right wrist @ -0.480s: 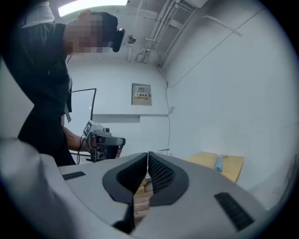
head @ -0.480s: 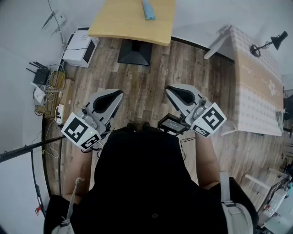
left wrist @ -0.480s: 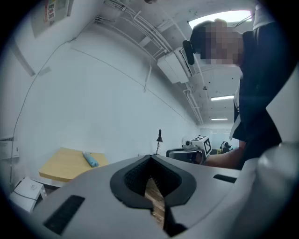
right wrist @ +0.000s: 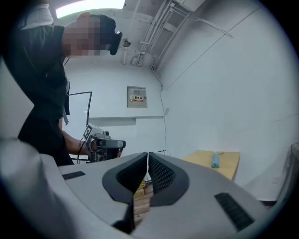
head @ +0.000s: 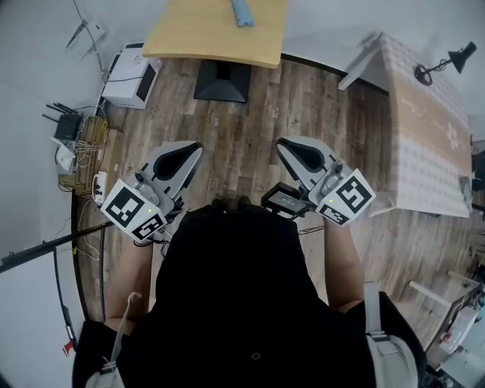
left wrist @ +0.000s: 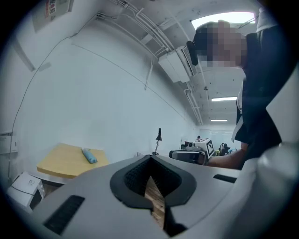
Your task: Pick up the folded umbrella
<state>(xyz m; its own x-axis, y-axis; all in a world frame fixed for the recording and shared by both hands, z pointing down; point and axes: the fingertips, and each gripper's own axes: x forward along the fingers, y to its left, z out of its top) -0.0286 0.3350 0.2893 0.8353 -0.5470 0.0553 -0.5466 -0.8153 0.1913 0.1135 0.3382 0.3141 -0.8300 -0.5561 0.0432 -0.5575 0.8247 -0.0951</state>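
While two grippers [head: 197, 148] [head: 282, 143] hang closed, one umbrella [head: 242, 13]

Head view looks steeply down; both gripper views face level toward the distant yellow table [head: 197, 34] all share

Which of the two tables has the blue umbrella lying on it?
The bare yellow table ahead holds the umbrella; the cloth-covered table carries a black lamp.
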